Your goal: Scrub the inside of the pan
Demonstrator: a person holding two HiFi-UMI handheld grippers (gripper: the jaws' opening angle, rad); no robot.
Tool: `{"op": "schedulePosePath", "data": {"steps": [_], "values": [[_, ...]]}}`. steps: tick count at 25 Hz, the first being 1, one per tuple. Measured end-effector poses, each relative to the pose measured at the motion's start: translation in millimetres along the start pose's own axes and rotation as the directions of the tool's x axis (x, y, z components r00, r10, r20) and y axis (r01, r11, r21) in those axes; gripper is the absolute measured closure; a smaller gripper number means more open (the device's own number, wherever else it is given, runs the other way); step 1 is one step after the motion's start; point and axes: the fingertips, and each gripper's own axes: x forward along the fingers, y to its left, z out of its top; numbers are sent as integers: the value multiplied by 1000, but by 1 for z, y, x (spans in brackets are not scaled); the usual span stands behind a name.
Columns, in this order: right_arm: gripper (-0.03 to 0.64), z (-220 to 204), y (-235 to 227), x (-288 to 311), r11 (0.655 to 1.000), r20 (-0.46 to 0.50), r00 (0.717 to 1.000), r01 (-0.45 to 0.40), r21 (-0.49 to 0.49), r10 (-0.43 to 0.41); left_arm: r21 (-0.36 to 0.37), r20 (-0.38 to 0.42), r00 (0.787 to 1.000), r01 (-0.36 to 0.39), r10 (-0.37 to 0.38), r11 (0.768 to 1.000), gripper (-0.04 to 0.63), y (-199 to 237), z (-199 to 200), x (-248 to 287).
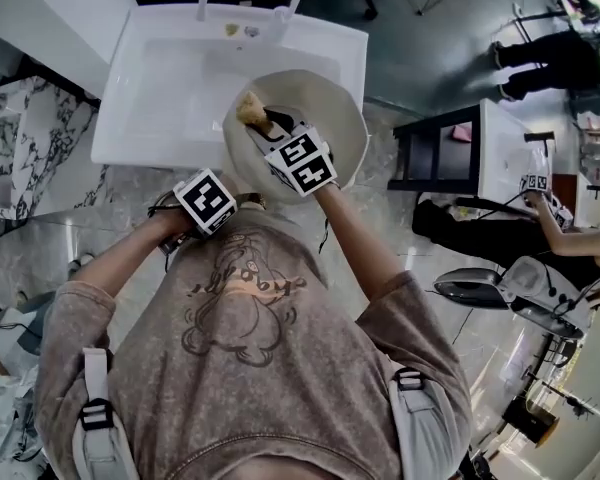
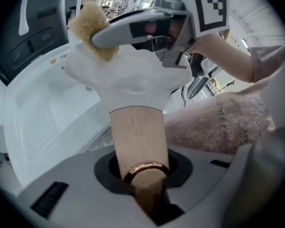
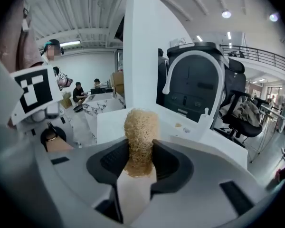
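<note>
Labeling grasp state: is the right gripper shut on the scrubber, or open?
Shut on the scrubber: the right gripper pinches it between both jaws in its own view.

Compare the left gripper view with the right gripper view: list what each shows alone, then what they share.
Left gripper view only: the left gripper shut on the wooden handle, and where that handle joins the pan. Right gripper view only: an office chair and the right gripper from behind its own jaws. Both: the scrubber pinched in the right jaws, and the white sink.
</note>
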Motion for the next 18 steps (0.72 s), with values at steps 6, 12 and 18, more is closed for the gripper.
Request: {"op": "schedulePosePath", "data": {"steps": [6, 12, 18], "values": [[460, -34, 9, 28, 999, -103, 994, -28, -18, 26, 32, -32, 999, 22, -21, 999, 502, -6, -1, 9], [460, -50, 7, 42, 1000, -132, 991, -21, 17, 23, 35, -51, 997, 53, -52, 998, 500, -7, 1, 14], [460, -59, 5, 46, 1000, -133, 991, -16, 13, 17, 21, -60, 995, 77, -76, 997, 495, -12, 2, 18]]}}
